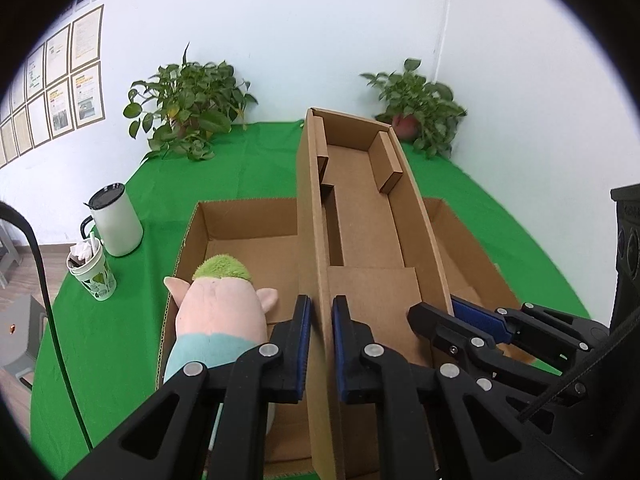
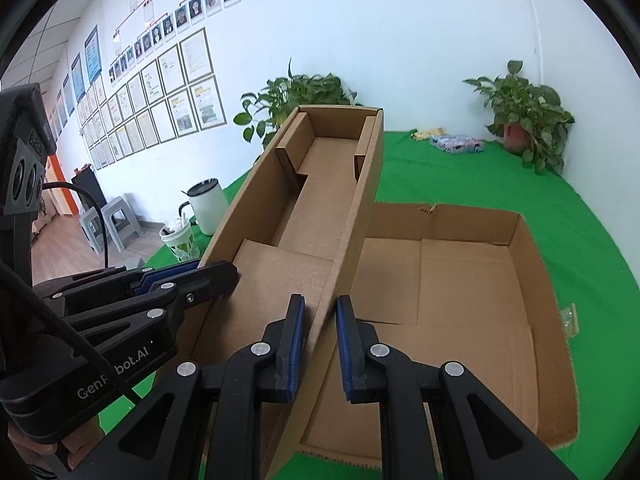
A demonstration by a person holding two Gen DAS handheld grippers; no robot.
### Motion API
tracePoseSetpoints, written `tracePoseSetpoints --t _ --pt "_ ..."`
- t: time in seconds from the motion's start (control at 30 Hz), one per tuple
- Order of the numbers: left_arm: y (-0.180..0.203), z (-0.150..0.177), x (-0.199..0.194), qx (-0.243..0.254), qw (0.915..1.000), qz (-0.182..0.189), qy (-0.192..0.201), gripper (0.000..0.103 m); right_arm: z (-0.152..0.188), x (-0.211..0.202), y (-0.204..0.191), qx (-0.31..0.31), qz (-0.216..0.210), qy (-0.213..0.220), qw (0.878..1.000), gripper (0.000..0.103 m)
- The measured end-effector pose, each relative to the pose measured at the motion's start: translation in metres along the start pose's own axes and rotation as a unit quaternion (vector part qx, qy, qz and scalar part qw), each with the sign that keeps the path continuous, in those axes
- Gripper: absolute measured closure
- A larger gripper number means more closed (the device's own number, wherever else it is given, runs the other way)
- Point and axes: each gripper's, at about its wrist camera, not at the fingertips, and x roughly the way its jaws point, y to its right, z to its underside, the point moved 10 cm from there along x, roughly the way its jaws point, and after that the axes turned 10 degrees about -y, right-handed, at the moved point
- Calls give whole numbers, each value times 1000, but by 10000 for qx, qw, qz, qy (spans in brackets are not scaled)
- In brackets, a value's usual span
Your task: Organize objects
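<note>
A narrow cardboard tray (image 1: 364, 216) is held upright over a large open cardboard box (image 1: 248, 236). My left gripper (image 1: 320, 344) is shut on the tray's left wall. My right gripper (image 2: 320, 344) is shut on the tray's right wall (image 2: 352, 224); it also shows in the left wrist view (image 1: 440, 312). The left gripper shows in the right wrist view (image 2: 192, 276). A plush pig (image 1: 222, 312) with a green tuft and a light blue shirt lies in the big box's near left part. The box floor (image 2: 460, 292) to the right of the tray is bare.
A green cloth (image 1: 112, 340) covers the table. A white kettle (image 1: 116, 224) and a paper cup (image 1: 94, 276) stand at the table's left edge. Two potted plants (image 1: 188, 104) (image 1: 416, 108) stand at the back. A flat packet (image 2: 458, 143) lies at the far right.
</note>
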Motion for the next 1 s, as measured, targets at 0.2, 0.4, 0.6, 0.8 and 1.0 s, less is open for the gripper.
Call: tracePoseSetpoints --t 0.2,0.4,0.6,0.8,1.0 --pt "-14 11 52 -92 9982 -216 -555 94 -5 73 20 221 -284 -574 9977 89" --pt "-17 35 81 -10 9941 -432 -991 94 12 124 30 234 -296 -993 9943 90" --pt "-20 46 90 64 9918 -510 -1168 93 33 151 26 161 -296 -1239 9917 90" --pt "-22 52 82 -39 9923 -258 -1210 92 49 155 14 26 -218 -1272 9916 91" --pt "-25 56 61 -136 9945 -103 -1038 92 49 158 7 -122 -160 -1286 9915 90"
